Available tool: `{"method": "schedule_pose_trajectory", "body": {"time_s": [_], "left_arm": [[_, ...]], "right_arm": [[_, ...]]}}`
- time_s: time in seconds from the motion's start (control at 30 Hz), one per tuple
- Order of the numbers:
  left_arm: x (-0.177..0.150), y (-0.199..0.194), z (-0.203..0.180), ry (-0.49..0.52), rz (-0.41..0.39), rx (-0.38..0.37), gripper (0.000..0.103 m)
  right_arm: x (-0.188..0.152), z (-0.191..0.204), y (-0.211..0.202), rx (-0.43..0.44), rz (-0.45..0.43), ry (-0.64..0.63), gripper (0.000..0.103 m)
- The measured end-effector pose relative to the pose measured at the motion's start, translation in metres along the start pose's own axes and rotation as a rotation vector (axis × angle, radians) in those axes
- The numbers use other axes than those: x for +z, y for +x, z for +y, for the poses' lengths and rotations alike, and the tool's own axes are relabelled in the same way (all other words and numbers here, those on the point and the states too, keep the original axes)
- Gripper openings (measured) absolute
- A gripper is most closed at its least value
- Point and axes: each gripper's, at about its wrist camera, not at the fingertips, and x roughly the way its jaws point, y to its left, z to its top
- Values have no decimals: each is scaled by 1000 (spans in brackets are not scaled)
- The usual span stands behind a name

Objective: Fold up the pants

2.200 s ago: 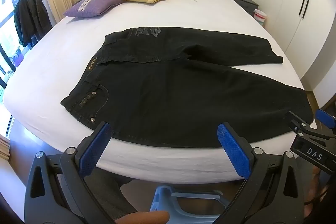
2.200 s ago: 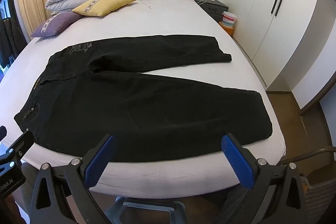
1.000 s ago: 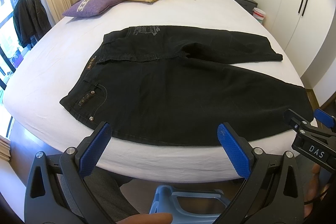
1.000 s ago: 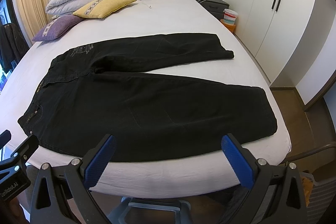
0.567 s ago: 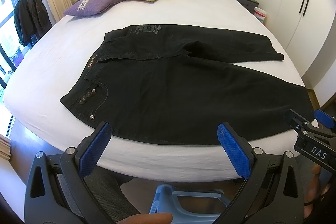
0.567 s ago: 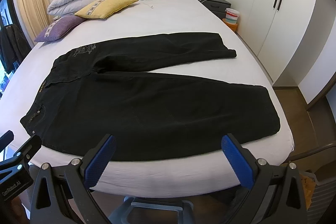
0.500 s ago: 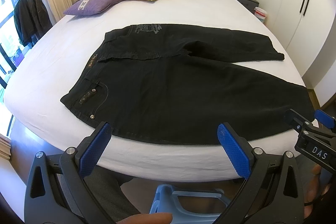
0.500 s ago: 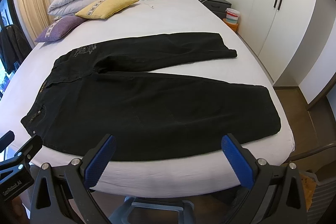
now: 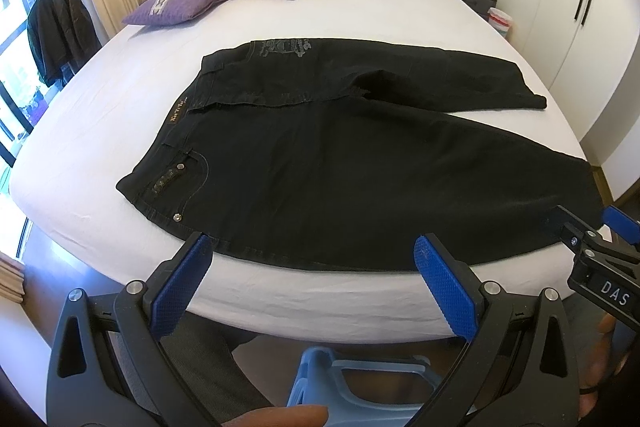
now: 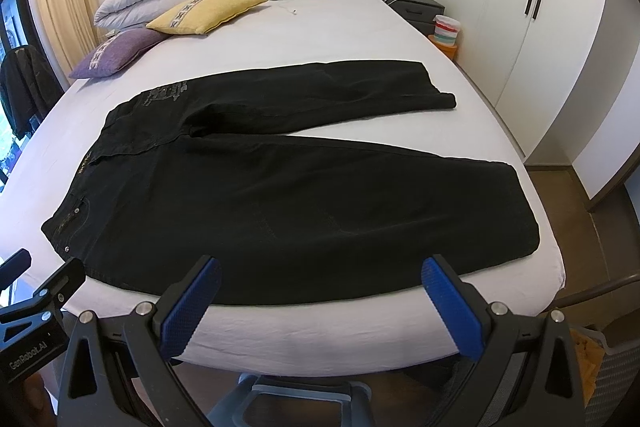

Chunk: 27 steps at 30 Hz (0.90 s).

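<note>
Black pants (image 9: 360,163) lie spread flat on the bed (image 9: 120,99), legs splayed apart. Left claw (image 9: 312,283) and right claw (image 10: 320,301) hover wide and empty off the near edge. Risk: a pinch catching the sheet, or one layer only, would skew the fold.

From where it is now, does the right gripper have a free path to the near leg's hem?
Probably yes. The right gripper is open and hangs off the bed's near edge. The near leg's hem lies flat on the bed, ahead and to the right, with nothing resting on it or standing between.
</note>
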Motion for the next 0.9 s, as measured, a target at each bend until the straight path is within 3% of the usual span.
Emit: {"method": "schedule_pose_trajectory", "body": {"time_s": [0.57,0.73,0.83,0.9], "left_arm": [[5,21,8,-1,29,24,103],[18,35,23,-5,50,-23,103],[28,45,34,51,21,-10,103],[35,51,42,75,7,-48,103]], "right_arm": [[3,5,6,62,-7,-19,103],[12,10,14,94,-10,-52,103],[19,12,19,107,-28,-70,103],[26,12,24,137,-53,-88,103]]}}
